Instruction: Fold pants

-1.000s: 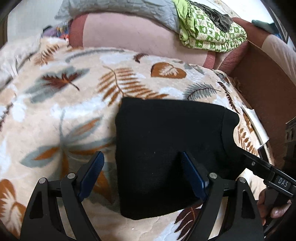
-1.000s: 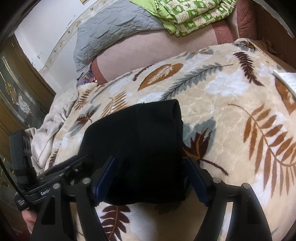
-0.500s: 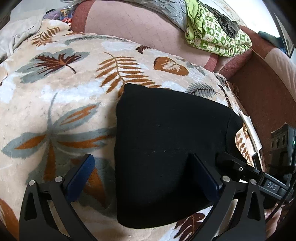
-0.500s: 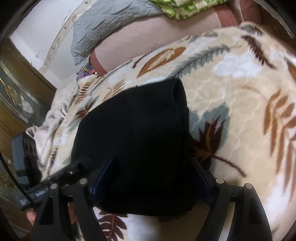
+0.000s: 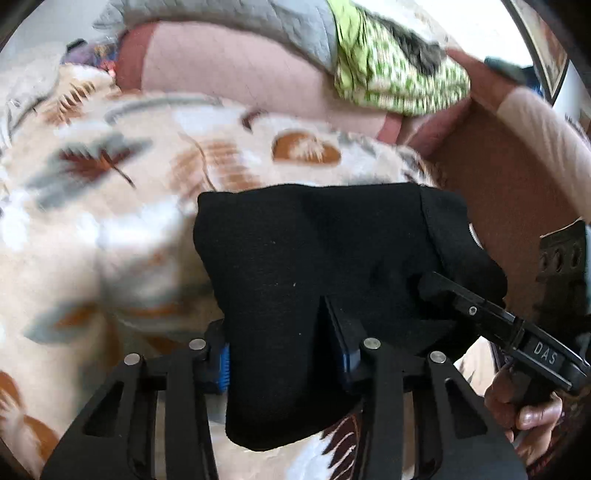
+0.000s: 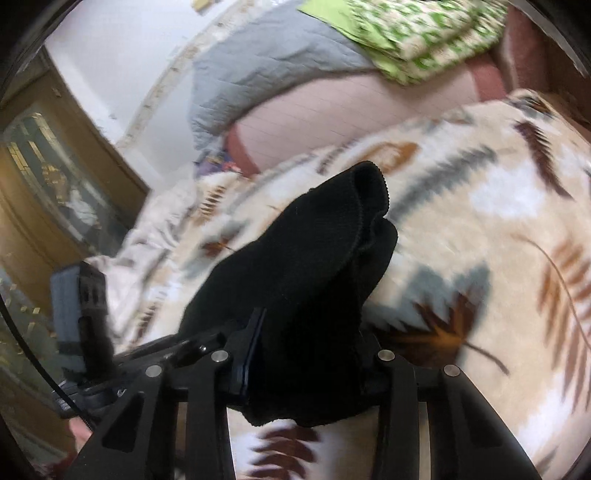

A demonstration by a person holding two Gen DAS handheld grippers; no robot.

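Note:
The folded black pants [image 5: 314,251] lie on a leaf-patterned blanket [image 5: 110,221], with the near edge raised. My left gripper [image 5: 282,354] is closing, and its blue pads [image 5: 223,363] pinch the near left part of the pants. In the right wrist view the pants [image 6: 314,266] bunch up and lift between the fingers of my right gripper [image 6: 310,354]. It is closing too, pressed on the near right part. The right gripper's finger [image 5: 454,295] also shows against the fabric in the left wrist view. The pads under the cloth are partly hidden.
A pink cushion [image 5: 229,74] lies behind the blanket, with a grey quilt [image 5: 258,26] and a folded green patterned cloth [image 5: 388,74] on it. A brown board [image 5: 498,192] borders the bed's right side. A wooden cabinet [image 6: 44,184] stands on the left. A hand [image 5: 528,413] holds the right gripper.
Both grippers' jaws have come in from wide apart and now pinch the pants' near edge. The fabric has bunched and lifted off the blanket. Both views are blurred by movement.

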